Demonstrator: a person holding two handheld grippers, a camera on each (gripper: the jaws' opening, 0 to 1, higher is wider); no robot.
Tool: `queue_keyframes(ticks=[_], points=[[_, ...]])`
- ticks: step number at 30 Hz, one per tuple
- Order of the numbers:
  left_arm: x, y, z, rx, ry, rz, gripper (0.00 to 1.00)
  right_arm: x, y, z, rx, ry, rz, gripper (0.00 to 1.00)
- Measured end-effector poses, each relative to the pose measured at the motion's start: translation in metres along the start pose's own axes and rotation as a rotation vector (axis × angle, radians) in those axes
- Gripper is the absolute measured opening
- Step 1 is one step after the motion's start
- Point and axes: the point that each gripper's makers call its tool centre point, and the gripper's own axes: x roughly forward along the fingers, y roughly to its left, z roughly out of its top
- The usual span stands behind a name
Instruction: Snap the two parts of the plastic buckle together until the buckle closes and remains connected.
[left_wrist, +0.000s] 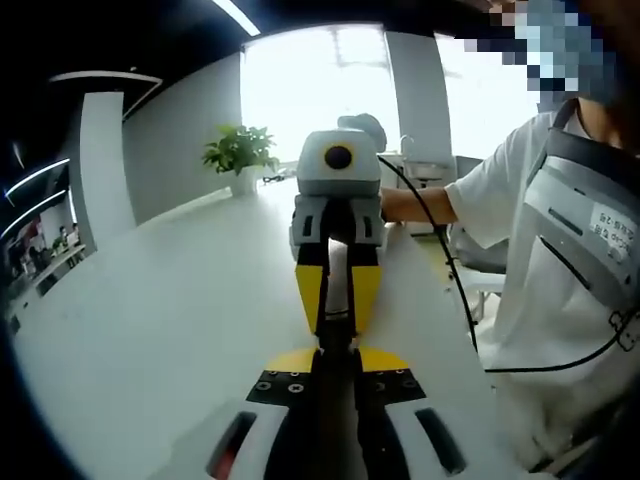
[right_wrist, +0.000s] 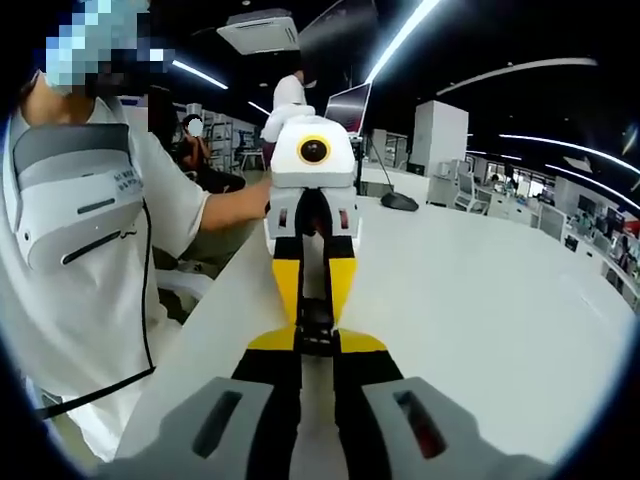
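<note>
1. The two grippers meet nose to nose above the white table (left_wrist: 150, 330), and between their tips sits the black buckle (right_wrist: 316, 322).
2. The left gripper (left_wrist: 337, 372) has its jaws nearly closed, pinching a dark piece at the tips; the right gripper (right_wrist: 316, 352) has its jaws just as narrow, clamped on its own end.
3. My read: the halves are touching or all but mated, but I cannot tell whether the latch has clicked. What is left is the final push, then a check that it holds.
4. The left gripper view adds a potted plant (left_wrist: 240, 152) by bright windows; the right gripper view adds a monitor (right_wrist: 352, 108) and desks behind.
5. The person (left_wrist: 560, 250) stands alongside the table.
</note>
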Motion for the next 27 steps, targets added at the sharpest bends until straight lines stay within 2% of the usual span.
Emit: queue_keyframes(ticks=[6,12,20,25,27], points=[[-0.003,0.006,0.006,0.0,-0.019,0.055,0.13,-0.003,-0.006,0.002,0.015,-0.015,-0.031,0.09],[-0.007,0.013,0.004,0.018,0.007,0.1,0.16,-0.005,-0.01,0.003,0.017,-0.022,-0.052,0.09],[-0.008,0.01,0.005,-0.031,0.0,0.061,0.12,-0.006,-0.007,0.008,-0.008,-0.027,-0.053,0.09],[-0.002,0.006,-0.004,0.019,0.056,0.031,0.11,-0.003,-0.001,0.009,-0.039,-0.006,-0.03,0.09],[-0.001,0.007,-0.003,0.025,0.052,0.039,0.11,-0.003,-0.001,0.009,-0.036,-0.004,-0.03,0.09]])
